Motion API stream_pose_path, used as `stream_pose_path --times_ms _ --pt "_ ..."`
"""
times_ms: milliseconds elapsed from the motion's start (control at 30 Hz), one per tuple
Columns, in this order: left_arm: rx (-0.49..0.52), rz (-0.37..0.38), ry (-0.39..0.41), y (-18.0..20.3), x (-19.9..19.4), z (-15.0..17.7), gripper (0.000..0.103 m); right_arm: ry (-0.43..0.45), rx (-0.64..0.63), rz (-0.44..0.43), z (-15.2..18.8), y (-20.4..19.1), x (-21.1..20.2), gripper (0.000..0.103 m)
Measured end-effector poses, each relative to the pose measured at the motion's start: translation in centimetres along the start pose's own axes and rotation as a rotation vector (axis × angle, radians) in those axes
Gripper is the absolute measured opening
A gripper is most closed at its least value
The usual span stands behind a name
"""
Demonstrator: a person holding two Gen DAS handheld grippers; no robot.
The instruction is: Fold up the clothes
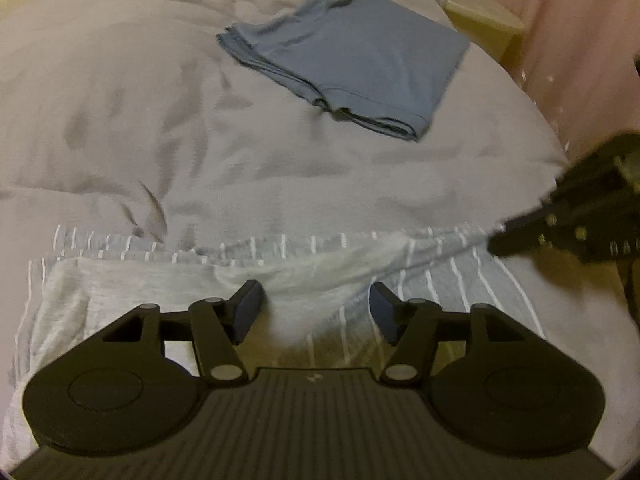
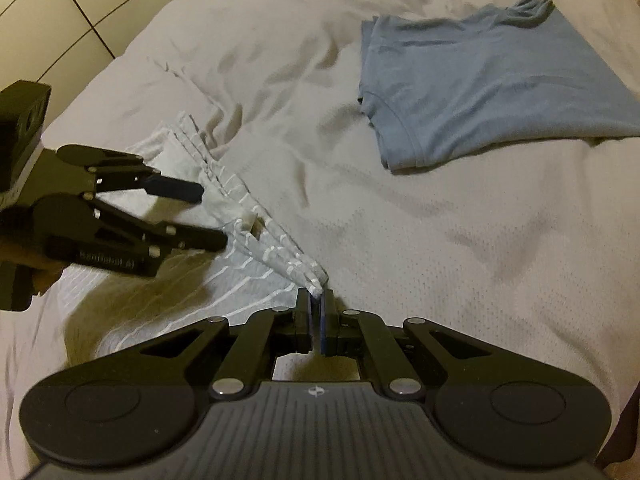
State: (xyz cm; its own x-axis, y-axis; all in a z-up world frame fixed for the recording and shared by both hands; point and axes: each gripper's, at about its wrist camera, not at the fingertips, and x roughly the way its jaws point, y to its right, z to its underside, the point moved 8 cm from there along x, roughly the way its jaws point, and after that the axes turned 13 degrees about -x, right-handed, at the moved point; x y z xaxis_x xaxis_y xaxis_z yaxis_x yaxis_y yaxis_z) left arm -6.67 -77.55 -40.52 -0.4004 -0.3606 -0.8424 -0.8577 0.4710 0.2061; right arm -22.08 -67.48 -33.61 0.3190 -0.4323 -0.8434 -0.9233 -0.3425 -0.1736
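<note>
Striped garment (image 2: 256, 248): long edge stretched between claws; right claw (image 2: 317, 304) pinching its corner, left claw (image 1: 316, 312) spread above. Folded blue shirt (image 1: 352, 60) beyond, on bed (image 1: 120, 100).

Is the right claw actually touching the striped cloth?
Touching. The right wrist view shows the right gripper shut on a corner of the striped cloth.
</note>
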Motion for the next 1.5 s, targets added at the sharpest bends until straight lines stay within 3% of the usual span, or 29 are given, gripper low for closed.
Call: stream_pose_path --times_ms 133,233,333,400,467,567,667,867,1000,1133,1233,1500 --pt "-0.083 0.039 0.05 -1.4 -1.5 -1.2 0.05 0.002 0.026 -0.001 0.0 0.3 -0.3 0.003" --pt "-0.104 -0.063 0.024 -3.4 -0.6 -1.0 0.051 -0.001 0.031 0.009 0.2 0.4 -0.2 0.003" --pt "-0.114 -0.082 0.018 -4.3 0.0 -0.9 0.051 -0.008 0.029 0.036 0.2 0.3 -0.6 0.007" --pt "-0.115 -0.09 0.042 -4.6 -0.9 -1.1 0.05 0.0 0.039 0.053 0.0 0.3 -1.4 0.015" --pt "-0.118 -0.101 0.071 -4.9 -2.2 -1.4 0.048 0.018 0.033 0.068 -0.2 0.0 -2.7 0.016" --pt "-0.136 -0.134 0.106 -6.6 -4.6 -1.3 0.048 0.037 -0.02 0.053 -0.6 -1.6 -3.9 0.016" --pt "-0.139 -0.193 0.082 -9.0 -5.8 0.2 0.048 0.032 -0.071 -0.002 -0.7 -4.0 -3.5 0.016" --pt "-0.101 -0.285 0.027 -12.9 -4.7 2.3 0.041 -0.023 -0.139 -0.071 0.2 -7.4 0.1 0.017" --pt "-0.092 -0.322 0.066 -14.5 -5.0 0.9 0.04 -0.048 -0.157 -0.06 0.4 -7.6 0.8 0.018" --pt "-0.147 -0.352 0.121 -16.4 -7.8 0.1 0.04 -0.057 -0.168 -0.047 0.3 -7.8 0.2 0.018" --pt "-0.132 -0.368 0.13 -16.9 -10.2 1.2 0.04 -0.052 -0.179 -0.044 0.1 -8.6 -0.8 0.019" --pt "-0.002 -0.434 0.016 -16.0 -11.4 8.8 0.042 -0.101 -0.221 -0.077 2.4 -12.2 -0.3 0.029"
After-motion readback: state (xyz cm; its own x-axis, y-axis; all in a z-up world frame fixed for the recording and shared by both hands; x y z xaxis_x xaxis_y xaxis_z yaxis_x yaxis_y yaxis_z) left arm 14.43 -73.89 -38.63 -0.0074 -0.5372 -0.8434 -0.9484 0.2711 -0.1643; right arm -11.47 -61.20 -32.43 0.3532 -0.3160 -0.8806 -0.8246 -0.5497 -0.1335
